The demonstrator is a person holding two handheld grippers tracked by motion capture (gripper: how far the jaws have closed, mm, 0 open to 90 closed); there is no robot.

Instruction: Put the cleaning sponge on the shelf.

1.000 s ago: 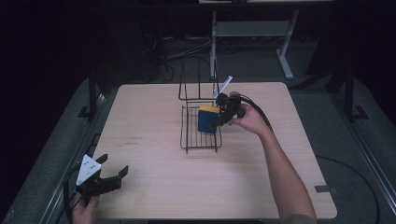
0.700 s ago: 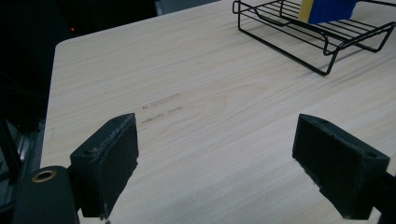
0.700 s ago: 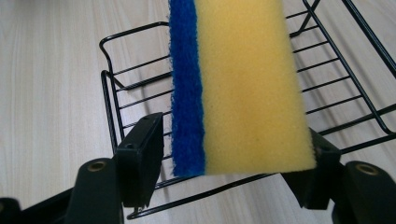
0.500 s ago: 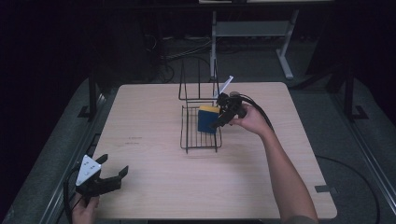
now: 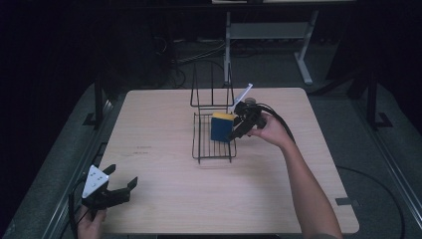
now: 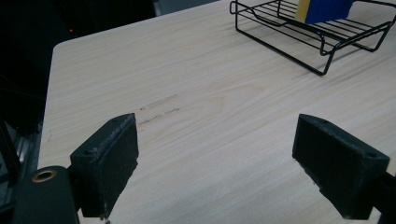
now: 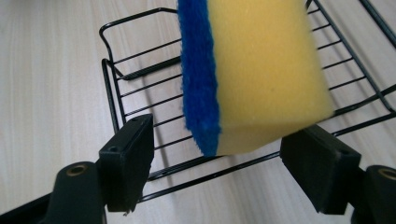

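Nearest the person, at about seven o'clock on the table (image 5: 164,199), the left gripper (image 5: 121,185) rests near the front edge in the person's left hand (image 5: 89,224). Its jaws are spread wide with nothing between them; in the left gripper view only bare wood lies between its two black pads (image 6: 108,163).

Farther out, near the table's middle and a little toward one o'clock, stands the black wire rack (image 5: 214,139). The sponge (image 5: 222,127), yellow foam with a blue scouring face, sits in the far right part of the rack's tray, standing up on edge with the yellow side on top as the high view shows it.

The right gripper (image 5: 238,130) reaches in from three o'clock of the rack, held in the person's right hand (image 5: 271,130). Its jaws have just been opening. In the right gripper view the sponge (image 7: 254,74) stands between them: the left pad (image 7: 128,156) is clearly apart from the blue face, and the right pad sits at the lower yellow corner, where contact cannot be told for sure. The grip is released.

Beyond the tray, at twelve o'clock, the rack's tall wire back (image 5: 211,89) rises.
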